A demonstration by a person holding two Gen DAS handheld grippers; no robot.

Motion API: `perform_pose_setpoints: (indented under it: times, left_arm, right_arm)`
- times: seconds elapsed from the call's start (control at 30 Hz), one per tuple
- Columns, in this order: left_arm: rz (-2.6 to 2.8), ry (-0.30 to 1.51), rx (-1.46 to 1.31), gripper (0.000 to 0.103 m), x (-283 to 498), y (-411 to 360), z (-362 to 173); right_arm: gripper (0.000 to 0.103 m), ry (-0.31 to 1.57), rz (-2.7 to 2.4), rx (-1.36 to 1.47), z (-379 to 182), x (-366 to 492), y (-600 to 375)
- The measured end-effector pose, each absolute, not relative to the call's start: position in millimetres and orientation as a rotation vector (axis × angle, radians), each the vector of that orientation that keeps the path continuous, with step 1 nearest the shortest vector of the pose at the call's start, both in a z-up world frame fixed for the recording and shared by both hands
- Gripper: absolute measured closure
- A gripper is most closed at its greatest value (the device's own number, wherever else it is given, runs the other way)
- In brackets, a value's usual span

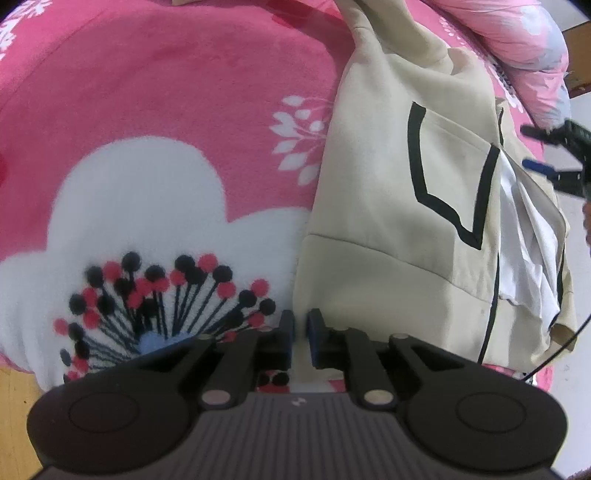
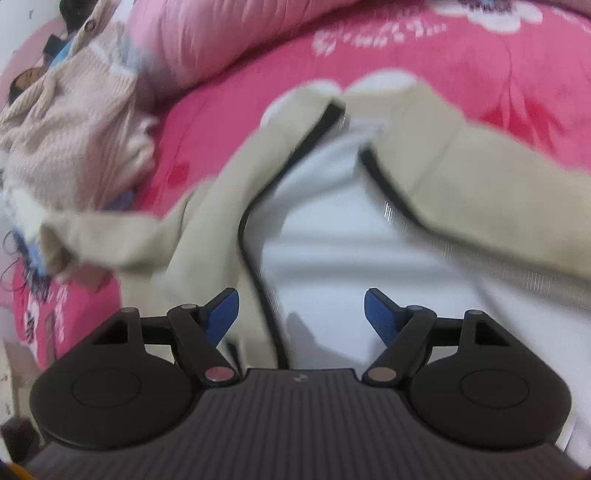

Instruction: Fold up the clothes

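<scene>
Blanket (image 1: 166, 122): pink, with white flower and leaf prints, fills most of both views; a big white flower with black and red dots sits lower left in the left wrist view.
Floor: a strip of yellowish surface shows at the lower left edge of the left wrist view; too little to tell more.
Quilt (image 2: 229, 33): paler pink, bunched along the top of the right wrist view and in the upper right corner of the left wrist view.
Jacket (image 1: 388, 192): beige with black trim and a white lining, lying on the blanket, right of centre in the left wrist view; in the right wrist view it is open, the lining filling the middle, the picture blurred.
Sweater (image 2: 70, 125): beige knit with buttons, heaped at upper left of the right wrist view, apart from the jacket.
Left gripper (image 1: 301, 332): bottom centre, 2 fingers pressed close together on the jacket's lower corner edge.
Right gripper (image 2: 301, 314): bottom centre, 2 blue-padded fingers spread wide over the white lining, nothing between them.
</scene>
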State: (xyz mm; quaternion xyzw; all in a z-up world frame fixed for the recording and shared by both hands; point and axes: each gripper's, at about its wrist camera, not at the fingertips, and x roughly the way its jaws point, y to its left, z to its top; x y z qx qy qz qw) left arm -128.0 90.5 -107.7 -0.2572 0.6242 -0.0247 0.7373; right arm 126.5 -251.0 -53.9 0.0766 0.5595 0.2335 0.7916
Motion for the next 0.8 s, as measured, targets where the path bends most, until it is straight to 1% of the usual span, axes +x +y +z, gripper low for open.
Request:
perform_pose_setpoints:
  times: [0.07, 0.13, 0.2, 0.27, 0.33, 0.37, 0.5, 0.53, 0.57, 0.67, 0.73, 0.8]
  left_arm:
    - [-0.045, 1.372, -0.563, 0.09, -126.3, 89.0, -107.1]
    - [-0.037, 1.371, -0.559, 0.089, -125.1, 87.6, -105.7]
    - [-0.028, 1.368, -0.548, 0.086, -124.2, 86.5, -102.1]
    - [-0.019, 1.361, -0.533, 0.078, -124.2, 85.9, -96.3]
    - [-0.006, 1.35, -0.505, 0.071, -125.3, 89.2, -84.9]
    - [-0.002, 1.34, -0.491, 0.069, -126.6, 93.6, -76.7]
    - [0.004, 1.248, -0.541, 0.065, -111.3, 119.8, -46.4]
    - [-0.006, 1.207, -0.568, 0.061, -104.0, 129.8, -40.7]
    - [-0.027, 1.165, -0.593, 0.054, -92.1, 135.0, -36.5]
    - [-0.17, 1.066, -0.556, 0.044, -34.8, 117.9, -32.9]
    - [-0.261, 1.005, -0.453, 0.042, 5.0, 95.8, -30.9]
    - [-0.281, 1.004, -0.397, 0.045, 34.8, 76.4, -33.9]
  right_arm:
    - [0.028, 1.194, 0.494, 0.21, -56.0, 145.0, -254.6]
    - [0.028, 1.199, 0.478, 0.334, -63.7, 166.8, -258.7]
    - [0.028, 1.197, 0.46, 0.48, -74.2, 190.7, -263.0]
    - [0.027, 1.201, 0.446, 0.564, -85.3, 214.2, -262.2]
    - [0.027, 1.249, 0.439, 0.585, -96.7, 232.6, -254.7]
    - [0.027, 1.271, 0.438, 0.594, -102.0, 241.4, -250.3]
    - [0.027, 1.269, 0.406, 0.614, -109.6, 257.6, -242.5]
    - [0.027, 1.264, 0.394, 0.621, -111.3, 261.0, -242.5]
    - [0.027, 1.259, 0.381, 0.628, -112.9, 264.3, -242.4]
    - [0.027, 1.245, 0.342, 0.651, -117.9, 274.3, -242.3]
    - [0.027, 1.241, 0.326, 0.667, -123.0, 280.0, -243.2]
    - [0.027, 1.238, 0.332, 0.678, -127.7, 283.7, -242.8]
